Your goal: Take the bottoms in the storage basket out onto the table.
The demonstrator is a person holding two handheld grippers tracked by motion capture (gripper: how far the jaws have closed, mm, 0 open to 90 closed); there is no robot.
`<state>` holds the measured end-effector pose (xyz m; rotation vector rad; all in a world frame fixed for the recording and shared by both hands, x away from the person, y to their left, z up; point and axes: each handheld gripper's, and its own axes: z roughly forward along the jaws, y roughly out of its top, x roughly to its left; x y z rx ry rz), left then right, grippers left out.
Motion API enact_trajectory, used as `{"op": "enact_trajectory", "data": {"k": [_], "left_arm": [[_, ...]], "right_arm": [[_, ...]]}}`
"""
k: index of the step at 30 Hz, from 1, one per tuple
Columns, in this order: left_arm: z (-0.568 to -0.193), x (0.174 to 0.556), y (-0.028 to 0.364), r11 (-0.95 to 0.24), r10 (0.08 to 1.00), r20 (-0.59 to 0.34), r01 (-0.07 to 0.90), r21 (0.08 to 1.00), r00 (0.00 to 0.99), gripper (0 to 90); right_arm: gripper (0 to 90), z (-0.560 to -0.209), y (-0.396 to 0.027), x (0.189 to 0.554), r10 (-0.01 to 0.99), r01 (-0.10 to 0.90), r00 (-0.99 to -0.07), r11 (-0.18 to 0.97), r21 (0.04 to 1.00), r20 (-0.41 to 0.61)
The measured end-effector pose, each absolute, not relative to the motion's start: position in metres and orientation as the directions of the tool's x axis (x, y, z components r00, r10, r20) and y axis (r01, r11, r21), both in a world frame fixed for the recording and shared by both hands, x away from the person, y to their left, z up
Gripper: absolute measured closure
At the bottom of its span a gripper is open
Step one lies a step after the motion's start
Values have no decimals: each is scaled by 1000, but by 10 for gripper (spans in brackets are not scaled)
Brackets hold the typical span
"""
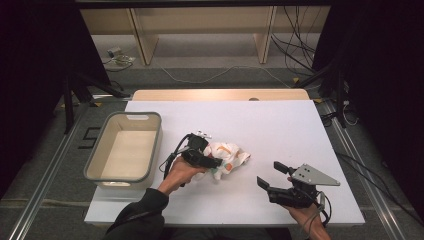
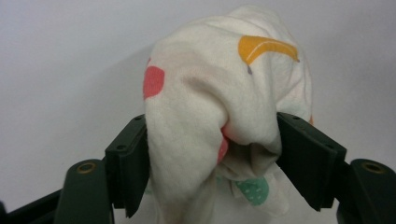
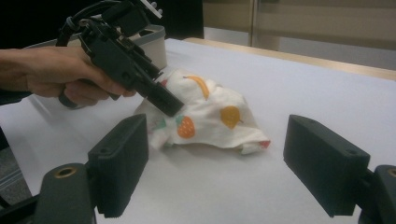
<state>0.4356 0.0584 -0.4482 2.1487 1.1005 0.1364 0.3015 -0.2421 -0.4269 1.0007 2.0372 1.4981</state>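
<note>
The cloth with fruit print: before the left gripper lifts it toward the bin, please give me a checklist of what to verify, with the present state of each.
1. Left gripper has the cloth between both jaws: ok.
2. The grip is firm: cannot tell; the jaws press a thick bunch, but part of the cloth lies on the table.
3. Right gripper stands apart from the cloth, jaws open: ok.
4. Bin is free to receive it: ok.
5. Path from cloth to bin is free of other things: ok.
</note>
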Motion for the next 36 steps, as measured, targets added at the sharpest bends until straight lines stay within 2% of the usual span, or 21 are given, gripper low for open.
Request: {"op": "enact_trajectory", "data": {"k": [8,36], "left_arm": [[-446,439,68,-364,780,-187,677,640,597,265],[-422,437,98,-282,779,-241,666,691,579,210]], "right_arm": [[229,-427,-242,302,754,302,-652,162,939,79],[229,-427,-242,302,755,302,-651,161,939,80]]}}
